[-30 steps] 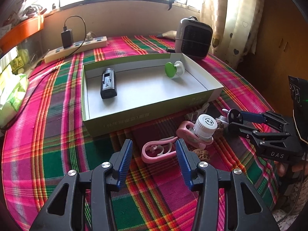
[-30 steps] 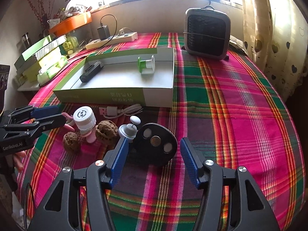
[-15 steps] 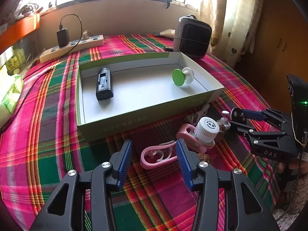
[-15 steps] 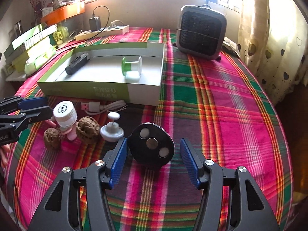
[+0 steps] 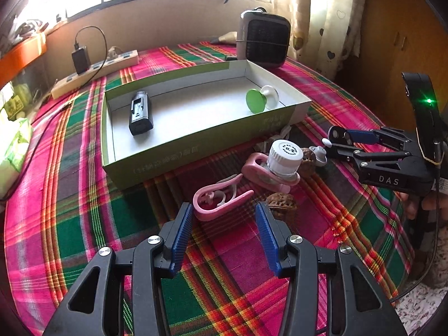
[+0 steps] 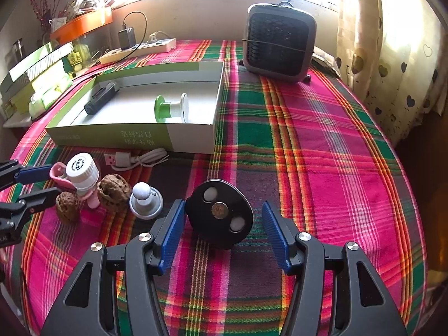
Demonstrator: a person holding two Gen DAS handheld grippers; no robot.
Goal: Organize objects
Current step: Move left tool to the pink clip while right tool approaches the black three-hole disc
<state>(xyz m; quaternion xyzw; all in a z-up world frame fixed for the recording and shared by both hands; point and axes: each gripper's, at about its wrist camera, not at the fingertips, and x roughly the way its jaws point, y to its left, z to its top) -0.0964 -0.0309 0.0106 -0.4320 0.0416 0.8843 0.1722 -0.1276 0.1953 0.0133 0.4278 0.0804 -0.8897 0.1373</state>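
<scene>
The black three-button disc point(image 6: 219, 214) lies on the plaid tablecloth point(image 6: 322, 168) between the spread, empty fingers of the right gripper point(image 6: 224, 232), just beside the white knob point(image 6: 145, 200), while the left gripper point(image 5: 224, 233), likewise wide open and empty, hovers near the pink clip point(image 5: 217, 201) before the green box point(image 5: 168, 162).

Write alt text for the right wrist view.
The open right gripper straddles a round black disc lying on a plaid tablecloth. To its left lie a white knob, two walnuts and a white bottle; behind them stands an open green box.
</scene>
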